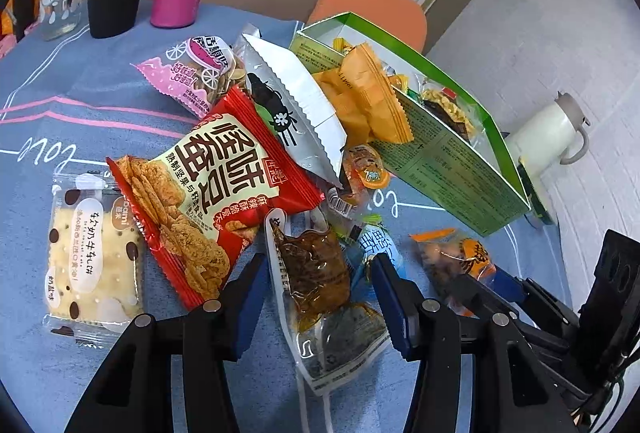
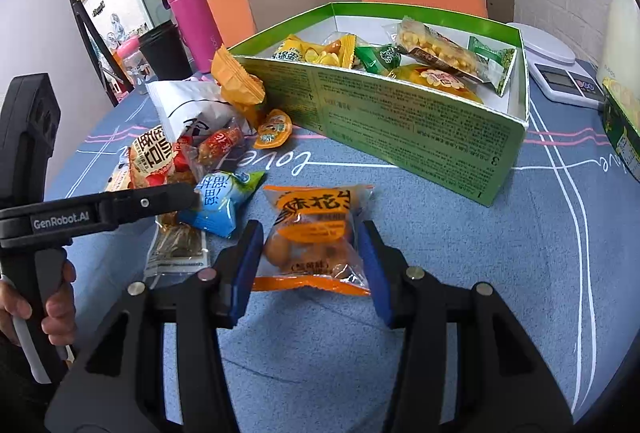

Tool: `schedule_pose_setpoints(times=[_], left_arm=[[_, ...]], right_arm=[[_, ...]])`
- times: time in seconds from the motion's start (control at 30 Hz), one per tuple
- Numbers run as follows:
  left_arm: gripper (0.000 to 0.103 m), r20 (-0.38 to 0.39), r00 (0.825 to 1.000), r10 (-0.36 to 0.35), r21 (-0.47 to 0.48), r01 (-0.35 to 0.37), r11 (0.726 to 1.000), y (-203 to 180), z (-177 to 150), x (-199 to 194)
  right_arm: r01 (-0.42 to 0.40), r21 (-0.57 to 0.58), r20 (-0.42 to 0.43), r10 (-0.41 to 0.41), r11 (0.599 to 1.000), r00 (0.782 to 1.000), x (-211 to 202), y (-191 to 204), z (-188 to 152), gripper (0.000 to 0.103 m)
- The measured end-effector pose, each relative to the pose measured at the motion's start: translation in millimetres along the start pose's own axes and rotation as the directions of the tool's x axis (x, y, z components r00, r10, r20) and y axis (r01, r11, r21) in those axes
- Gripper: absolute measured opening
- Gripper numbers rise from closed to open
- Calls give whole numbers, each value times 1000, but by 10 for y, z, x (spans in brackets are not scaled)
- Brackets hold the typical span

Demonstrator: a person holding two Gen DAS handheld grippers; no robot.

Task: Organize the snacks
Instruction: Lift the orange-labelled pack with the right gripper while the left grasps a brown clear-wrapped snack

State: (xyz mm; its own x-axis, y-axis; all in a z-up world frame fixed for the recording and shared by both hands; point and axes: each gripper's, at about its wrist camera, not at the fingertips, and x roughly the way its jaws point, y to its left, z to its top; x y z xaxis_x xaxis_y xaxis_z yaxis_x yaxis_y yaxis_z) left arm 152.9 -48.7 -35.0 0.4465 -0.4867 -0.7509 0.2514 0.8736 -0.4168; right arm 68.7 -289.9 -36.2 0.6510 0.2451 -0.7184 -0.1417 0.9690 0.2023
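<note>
The orange peanut packet (image 2: 314, 233) lies flat on the blue-clothed worktop (image 2: 460, 273), just in front of the green box (image 2: 400, 125) that already holds several snacks, and a little apart from the loose heap toward the worktop's left side. The right tongs (image 2: 312, 265) straddle it, the blue pads at both its sides; whether they press it yet or only bracket it I cannot tell, and it has not left the cloth. The left tongs (image 1: 316, 297) stand open around a brown vacuum-packed snack (image 1: 316, 269) at the near edge of the heap, beside a red chip bag (image 1: 212, 193) and a cracker pack (image 1: 94, 249), gripping nothing. The step in hand looks like picking up the peanut packet for boxing. Next it needs a firm close on the slippery film, a lift clear of the box's near wall, then a release inside on the bare part of the floor.
</note>
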Motion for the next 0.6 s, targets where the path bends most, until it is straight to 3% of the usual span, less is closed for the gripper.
schedule_pose_setpoints(times=[0.13,0.4,0.5,0.6], left_arm=[[47,5,999,43,47,-43,998,-54,-4,47],[38,17,999,42,54,-43,998,-48,-15,50],[37,42,998,55,65,-58,996,-65,-96,-97],[37,72,997,38,95,-45,994,-144,-142,-300]], right_arm=[[-3,3,-1,3,1000,1000,-14,-11,-20,51],[-21,16,-2,21,1000,1000,14,-5,-9,51],[-4,-19,-2,4,1000,1000,-28,68,-25,44],[-31,-34,27,32,999,999,-130,154,-21,43]])
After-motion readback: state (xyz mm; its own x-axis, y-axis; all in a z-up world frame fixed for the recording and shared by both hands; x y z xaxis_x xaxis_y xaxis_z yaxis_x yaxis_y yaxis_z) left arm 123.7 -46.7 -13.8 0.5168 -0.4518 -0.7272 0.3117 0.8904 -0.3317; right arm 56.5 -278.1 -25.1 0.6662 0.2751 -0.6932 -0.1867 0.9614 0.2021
